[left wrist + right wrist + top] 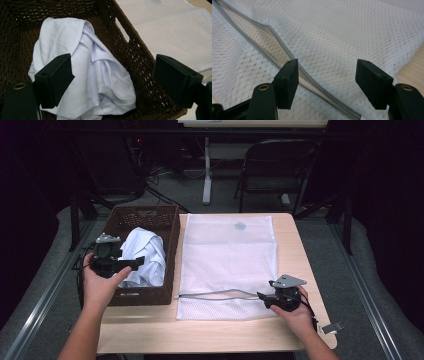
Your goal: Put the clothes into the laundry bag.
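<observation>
1. A light wooden table (300, 245) carries the scene, with a person's forearms reaching in from its near edge.
2. A white mesh laundry bag (227, 265) lies flat across the table's middle, its grey zipper (215, 295) running along the near end and gaping slightly.
3. A dark brown woven basket (172, 227) stands just to the left of the bag, touching its edge.
4. A crumpled white garment (145, 255) sits inside the basket, bunched toward the near right.
5. The left gripper (132, 263) hovers above the garment with jaws spread wide, gripping nothing.
6. The right gripper (262, 296) rests at the bag's near right corner, jaws apart and straddling the zipper's end, not yet clamped on it.
</observation>
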`<action>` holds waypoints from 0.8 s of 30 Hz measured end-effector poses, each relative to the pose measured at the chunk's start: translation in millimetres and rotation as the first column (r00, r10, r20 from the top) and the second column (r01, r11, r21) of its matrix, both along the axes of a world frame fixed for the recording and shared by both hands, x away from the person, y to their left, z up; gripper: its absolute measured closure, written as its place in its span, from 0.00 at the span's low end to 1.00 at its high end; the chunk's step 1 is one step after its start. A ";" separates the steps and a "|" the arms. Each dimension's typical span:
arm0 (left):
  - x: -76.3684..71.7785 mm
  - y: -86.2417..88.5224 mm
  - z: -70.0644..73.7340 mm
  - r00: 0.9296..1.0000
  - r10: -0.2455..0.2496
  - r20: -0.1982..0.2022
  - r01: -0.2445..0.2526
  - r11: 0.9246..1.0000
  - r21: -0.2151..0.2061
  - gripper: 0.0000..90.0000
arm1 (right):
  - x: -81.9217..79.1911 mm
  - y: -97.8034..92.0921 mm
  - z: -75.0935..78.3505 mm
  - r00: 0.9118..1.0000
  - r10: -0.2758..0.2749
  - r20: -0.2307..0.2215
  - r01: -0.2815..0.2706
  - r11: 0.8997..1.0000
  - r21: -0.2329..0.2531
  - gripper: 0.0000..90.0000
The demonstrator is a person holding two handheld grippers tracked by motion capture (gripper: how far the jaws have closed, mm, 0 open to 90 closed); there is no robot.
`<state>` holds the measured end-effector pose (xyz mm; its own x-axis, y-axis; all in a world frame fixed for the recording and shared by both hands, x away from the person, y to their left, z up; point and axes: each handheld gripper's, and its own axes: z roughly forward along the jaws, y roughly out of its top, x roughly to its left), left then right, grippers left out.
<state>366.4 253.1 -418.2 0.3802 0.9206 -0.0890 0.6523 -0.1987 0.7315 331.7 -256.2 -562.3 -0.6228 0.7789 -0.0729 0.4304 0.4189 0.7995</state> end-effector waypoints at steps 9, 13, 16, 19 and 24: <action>14.3 -0.3 4.2 1.000 0.012 -0.027 -0.012 1.000 0.015 0.18 | -0.3 -0.3 0.4 1.000 -0.003 -0.002 0.003 1.000 0.004 0.39; 19.7 0.1 6.8 0.999 0.021 -0.038 -0.020 0.999 0.027 0.18 | -0.4 -0.2 0.4 1.000 -0.002 -0.001 0.002 1.000 0.005 0.39; 23.5 -0.1 8.0 0.999 0.025 -0.040 -0.024 0.999 0.029 0.18 | 0.0 -0.2 0.1 1.000 -0.003 -0.001 0.003 1.000 0.002 0.39; 28.8 -0.5 8.1 0.998 0.035 -0.044 -0.033 0.999 0.038 0.18 | 0.3 -0.3 -0.1 1.000 0.001 0.000 -0.001 1.000 0.000 0.39; 40.4 -2.3 8.8 0.996 0.037 -0.075 -0.033 0.998 0.051 0.18 | 0.0 0.4 -0.1 1.000 0.003 0.000 -0.003 1.000 -0.003 0.39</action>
